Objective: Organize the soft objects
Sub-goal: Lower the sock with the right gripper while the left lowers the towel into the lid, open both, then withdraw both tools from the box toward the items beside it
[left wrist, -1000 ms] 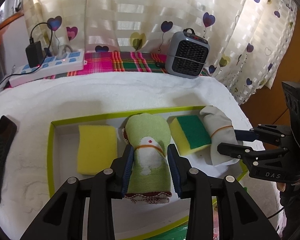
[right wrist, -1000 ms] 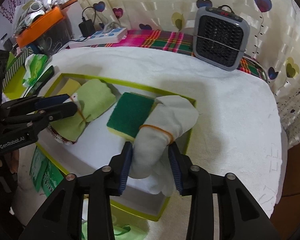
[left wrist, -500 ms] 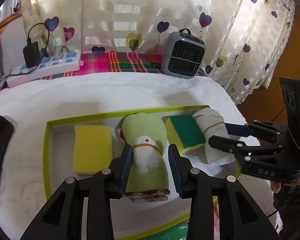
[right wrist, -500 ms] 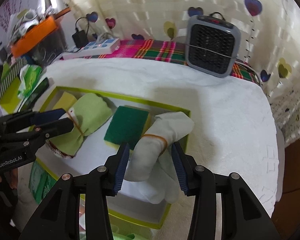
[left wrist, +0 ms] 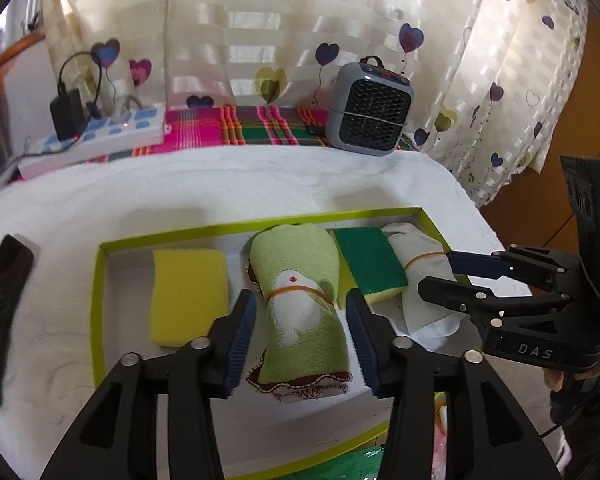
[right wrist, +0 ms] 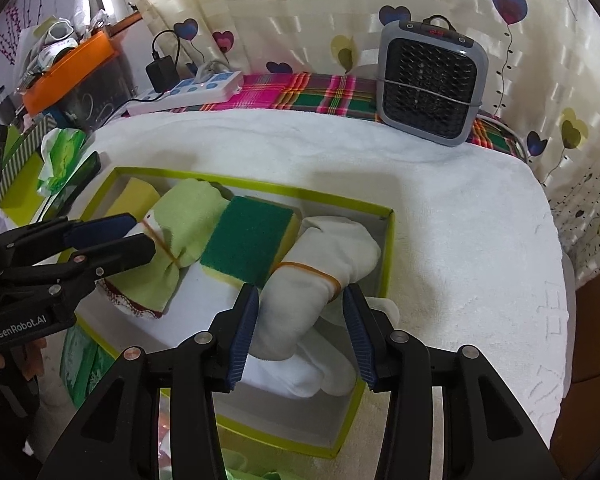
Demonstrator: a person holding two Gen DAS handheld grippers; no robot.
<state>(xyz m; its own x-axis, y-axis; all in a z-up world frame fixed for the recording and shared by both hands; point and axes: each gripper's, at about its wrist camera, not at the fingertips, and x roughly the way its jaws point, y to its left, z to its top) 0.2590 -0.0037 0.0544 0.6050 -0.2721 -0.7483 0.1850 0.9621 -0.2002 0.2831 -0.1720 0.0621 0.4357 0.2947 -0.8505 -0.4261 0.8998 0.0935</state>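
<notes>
A green-rimmed tray (left wrist: 96, 300) (right wrist: 386, 256) holds a yellow sponge (left wrist: 188, 296), a rolled green cloth (left wrist: 300, 304) (right wrist: 180, 236) tied with a rubber band, a green-topped scrub sponge (left wrist: 370, 262) (right wrist: 248, 246) and a rolled white cloth (left wrist: 420, 264) (right wrist: 316, 292) with a band. My left gripper (left wrist: 302, 340) straddles the green cloth. Its jaws are opening, with a gap at each pad. My right gripper (right wrist: 300, 332) (left wrist: 456, 276) stands open around the white cloth, which lies in the tray's right end, pads close to its sides.
A grey heater (left wrist: 368, 114) (right wrist: 430, 88) and a white power strip (left wrist: 96, 140) stand at the back on a plaid cloth. A dark phone (left wrist: 0, 312) lies left of the tray. Orange bin (right wrist: 68, 72) and green packets (right wrist: 60, 152) crowd the far left.
The left jaws have spread off the green cloth, which stays lying in the tray. The right jaws have widened slightly around the white cloth. Neither hand has shifted much.
</notes>
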